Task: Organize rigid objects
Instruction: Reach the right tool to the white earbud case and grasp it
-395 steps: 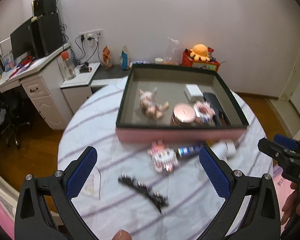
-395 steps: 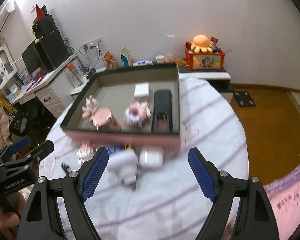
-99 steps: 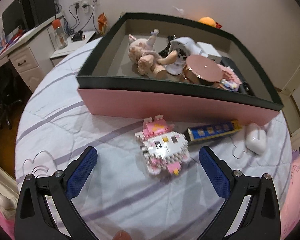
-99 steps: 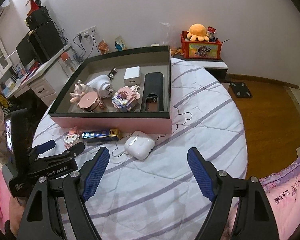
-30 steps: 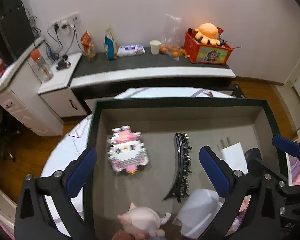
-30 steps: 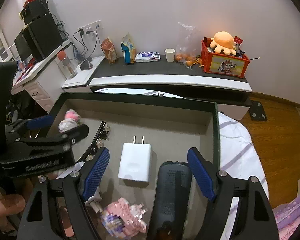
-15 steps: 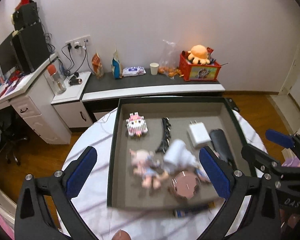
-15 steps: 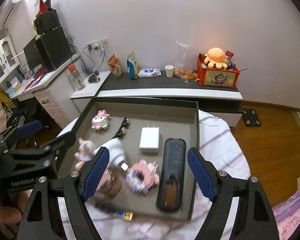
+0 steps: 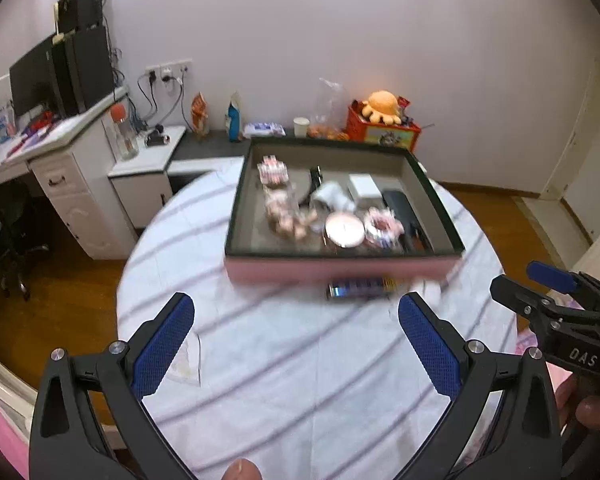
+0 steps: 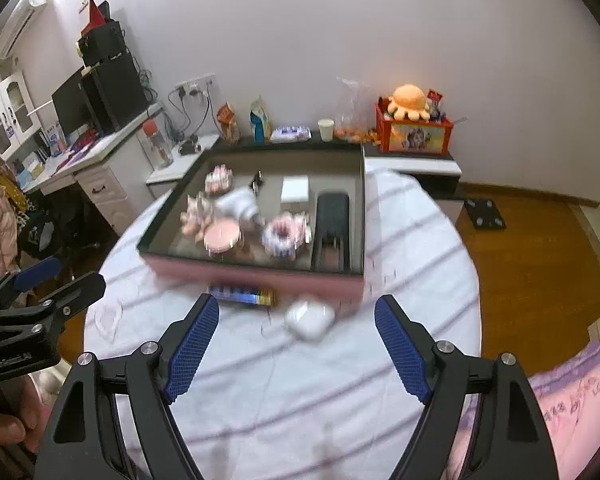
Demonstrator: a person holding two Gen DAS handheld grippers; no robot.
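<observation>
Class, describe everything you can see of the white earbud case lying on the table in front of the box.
The white earbud case is a small, rounded, smooth case that looks like glossy plastic, with a faint seam suggesting a lid, apparently closed. It lies flat on the striped tablecloth, just in front of the pink box and right of the blue-and-gold packet. Motion blur hides finer detail. Nothing grips it; it sits ahead of the open right gripper.
</observation>
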